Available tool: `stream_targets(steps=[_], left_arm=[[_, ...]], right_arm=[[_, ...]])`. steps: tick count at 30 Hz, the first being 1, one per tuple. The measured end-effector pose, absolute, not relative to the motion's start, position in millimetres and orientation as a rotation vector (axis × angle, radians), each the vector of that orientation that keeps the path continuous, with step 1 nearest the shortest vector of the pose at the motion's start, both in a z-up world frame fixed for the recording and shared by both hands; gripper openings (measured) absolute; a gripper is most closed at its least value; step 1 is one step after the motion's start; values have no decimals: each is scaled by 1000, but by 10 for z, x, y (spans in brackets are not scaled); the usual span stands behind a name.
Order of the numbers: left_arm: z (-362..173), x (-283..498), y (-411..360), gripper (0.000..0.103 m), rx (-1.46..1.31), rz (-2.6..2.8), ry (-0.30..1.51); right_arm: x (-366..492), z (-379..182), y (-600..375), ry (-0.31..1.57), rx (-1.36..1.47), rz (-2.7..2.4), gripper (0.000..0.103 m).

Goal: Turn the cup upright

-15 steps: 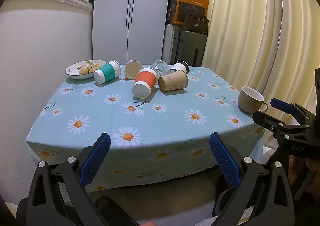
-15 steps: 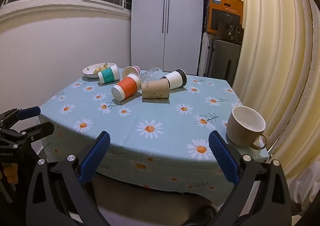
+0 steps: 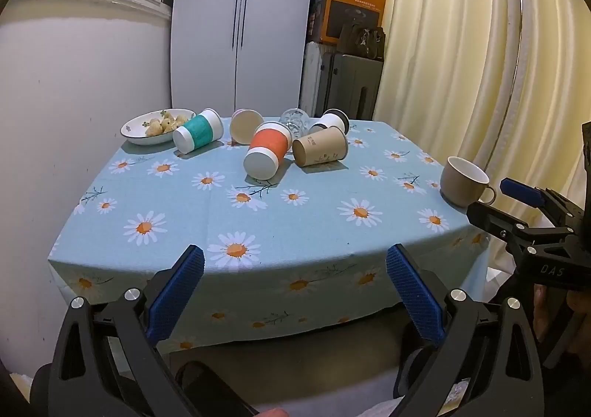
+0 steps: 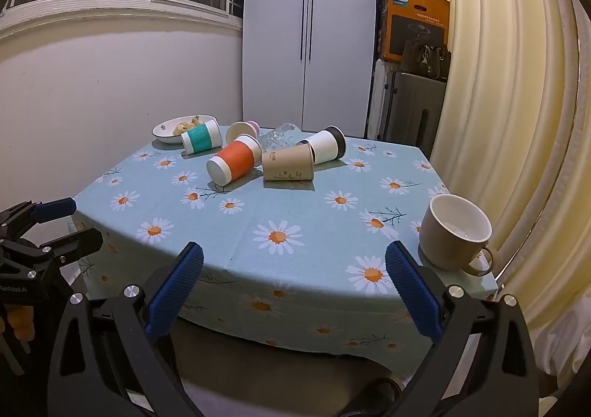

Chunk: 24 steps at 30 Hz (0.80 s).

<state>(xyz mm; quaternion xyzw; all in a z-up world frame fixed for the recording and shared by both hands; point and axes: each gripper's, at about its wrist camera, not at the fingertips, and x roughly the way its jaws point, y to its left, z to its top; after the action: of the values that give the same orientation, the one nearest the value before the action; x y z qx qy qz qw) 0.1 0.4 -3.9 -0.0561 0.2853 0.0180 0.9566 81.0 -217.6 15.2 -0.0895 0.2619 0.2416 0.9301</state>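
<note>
Several cups lie on their sides at the far middle of the daisy tablecloth [image 3: 295, 225]: a teal-sleeved cup [image 3: 197, 135], a pink cup [image 3: 246, 126], an orange-sleeved cup [image 3: 266, 151], a brown paper cup [image 3: 320, 151], a clear glass [image 3: 294, 120] and a white cup with a dark lid [image 3: 330, 120]. A beige mug [image 3: 464, 181] stands upright at the right edge. My left gripper [image 3: 294, 291] is open and empty, in front of the table's near edge. My right gripper [image 4: 294, 289] is open and empty, near the mug [image 4: 456, 236].
A white bowl of food [image 3: 155, 127] sits at the far left corner. A white wall is on the left, a white cabinet [image 3: 240, 29] behind, a suitcase [image 3: 351, 84] and boxes beside it, curtains [image 3: 480, 47] on the right.
</note>
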Motion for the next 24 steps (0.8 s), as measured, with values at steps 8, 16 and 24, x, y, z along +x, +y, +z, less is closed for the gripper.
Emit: stream_targets(steps=[8,16,24], left_arm=[[-37,11,-6,96,-110,42,581],[-42,-10,-26,96,-108,36,580],[-39,-12,-35,96,-108,37,583]], right_arm=[[829,173,-2185,537,-183,495,98],[792,131,-2177,537,-184,496,98],[797,133,-2182,538,-186,495,98]])
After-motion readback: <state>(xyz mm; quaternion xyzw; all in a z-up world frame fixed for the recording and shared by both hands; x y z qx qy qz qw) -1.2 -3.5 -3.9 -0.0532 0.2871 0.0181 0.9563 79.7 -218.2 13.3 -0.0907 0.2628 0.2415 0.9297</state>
